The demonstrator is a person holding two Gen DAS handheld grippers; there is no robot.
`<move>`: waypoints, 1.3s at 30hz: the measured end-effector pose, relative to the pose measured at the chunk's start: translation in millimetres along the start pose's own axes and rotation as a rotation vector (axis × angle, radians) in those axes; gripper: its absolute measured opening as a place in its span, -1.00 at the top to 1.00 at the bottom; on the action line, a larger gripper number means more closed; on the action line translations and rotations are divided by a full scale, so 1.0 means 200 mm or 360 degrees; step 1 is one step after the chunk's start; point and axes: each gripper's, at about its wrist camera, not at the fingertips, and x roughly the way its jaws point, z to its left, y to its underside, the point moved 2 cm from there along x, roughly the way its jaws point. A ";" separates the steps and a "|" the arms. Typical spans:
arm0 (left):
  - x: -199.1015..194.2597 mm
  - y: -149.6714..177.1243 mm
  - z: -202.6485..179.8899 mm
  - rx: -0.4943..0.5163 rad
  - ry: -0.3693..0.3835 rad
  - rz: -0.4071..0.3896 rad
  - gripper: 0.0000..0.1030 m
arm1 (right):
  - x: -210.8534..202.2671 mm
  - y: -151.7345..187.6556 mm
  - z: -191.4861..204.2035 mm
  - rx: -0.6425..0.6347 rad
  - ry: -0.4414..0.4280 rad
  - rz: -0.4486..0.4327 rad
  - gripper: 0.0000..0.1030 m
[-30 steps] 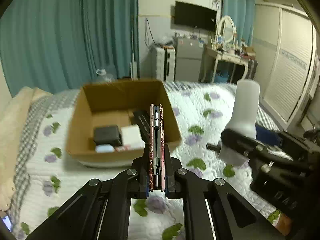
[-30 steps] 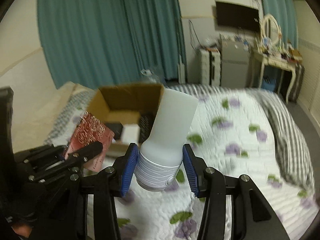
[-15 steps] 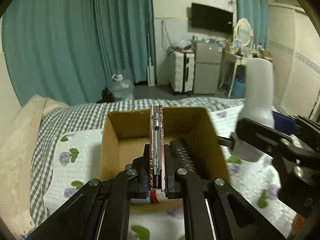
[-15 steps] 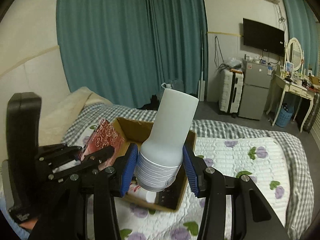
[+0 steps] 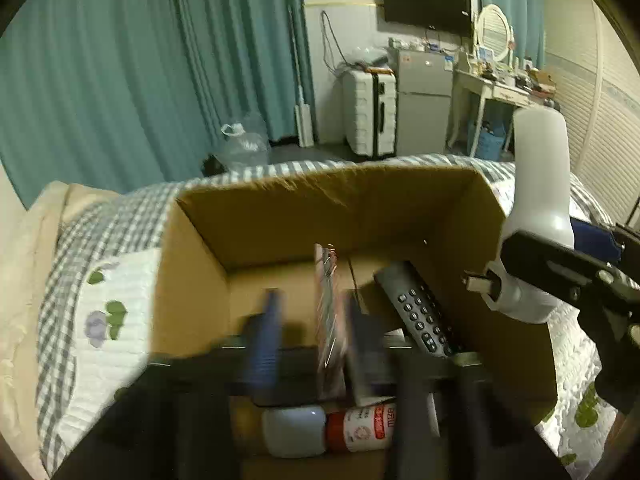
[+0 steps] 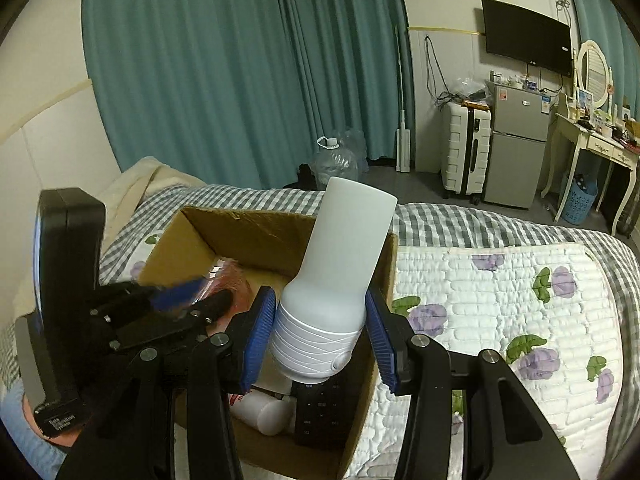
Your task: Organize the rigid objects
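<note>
A bed point(image 6: 500, 292) fills the lower half of both views, covered by a white quilt point(image 6: 480, 280) with purple flowers and green leaves. A grey checked blanket point(image 6: 460, 224) crosses its far edge. An open cardboard box point(image 5: 200, 264) sits on the quilt, centre frame. A cream pillow point(image 5: 28, 280) lies at the left.
</note>
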 end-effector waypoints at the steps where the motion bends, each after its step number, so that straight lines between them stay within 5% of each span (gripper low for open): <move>1: -0.03 -0.01 0.01 -0.0008 -0.0021 -0.0041 -0.19 | -0.01 0.00 0.00 0.0000 0.0005 -0.0001 0.11; 10: -0.17 0.00 0.11 -0.0080 -0.0102 -0.0129 -0.25 | -0.03 -0.04 0.06 -0.0071 0.0053 0.0027 0.11; 20: -0.15 0.03 0.22 -0.0169 -0.0071 -0.0200 -0.25 | 0.35 -0.01 0.14 -0.0307 0.0248 0.0195 0.10; 21: -0.16 0.03 0.22 -0.0170 -0.0073 -0.0209 -0.25 | 0.36 -0.01 0.14 -0.0309 0.0245 0.0191 0.07; 24: -0.17 0.03 0.25 -0.0176 -0.0094 -0.0243 -0.25 | 0.37 0.00 0.15 -0.0307 0.0231 0.0151 -0.44; 31: -0.33 0.00 0.25 -0.0178 -0.0136 -0.0330 -0.27 | 0.17 -0.07 0.14 -0.0207 0.0196 0.0016 -0.48; 39: -0.77 -0.05 0.23 -0.0185 -0.0151 -0.0520 -0.43 | -0.39 -0.18 0.19 -0.0194 0.0272 -0.0196 -0.72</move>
